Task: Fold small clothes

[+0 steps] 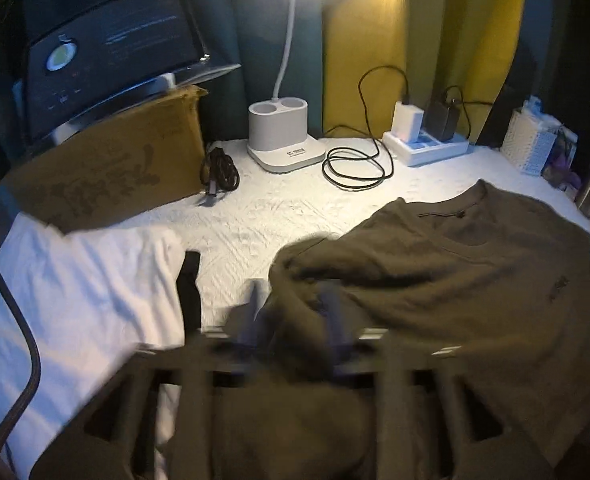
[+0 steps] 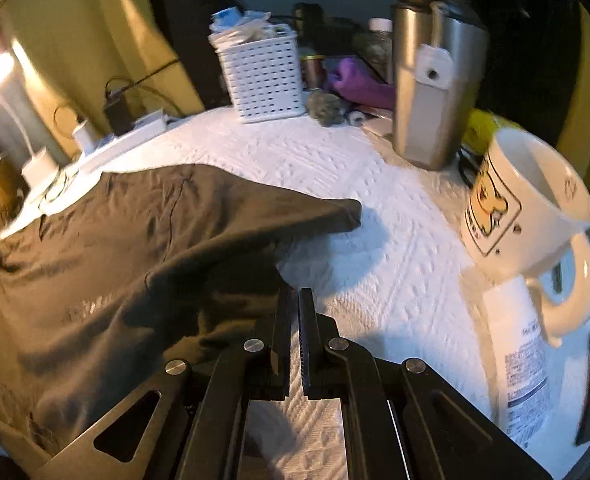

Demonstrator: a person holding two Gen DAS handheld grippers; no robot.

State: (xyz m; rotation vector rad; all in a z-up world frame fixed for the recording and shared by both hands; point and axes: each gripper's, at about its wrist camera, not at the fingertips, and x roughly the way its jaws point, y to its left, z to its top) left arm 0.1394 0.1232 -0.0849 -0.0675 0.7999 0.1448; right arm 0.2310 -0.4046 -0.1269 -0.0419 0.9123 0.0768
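Olive shirt (image 1: pixel 455 264) lies crumpled on white quilted cover (image 1: pixel 263 216), near edge bunched. Left gripper (image 1: pixel 291 312) tilted down, blurred, jaws apart, fabric between fingers. Right gripper (image 2: pixel 294 320) tilted down, jaws together, empty, at shirt's right edge. White garment (image 1: pixel 83 280) left.

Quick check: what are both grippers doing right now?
Left gripper: blurred, jaws apart, olive shirt bunched around the fingers; a grip cannot be told.
Right gripper: shut, at the shirt's edge; whether it pinches cloth cannot be told.
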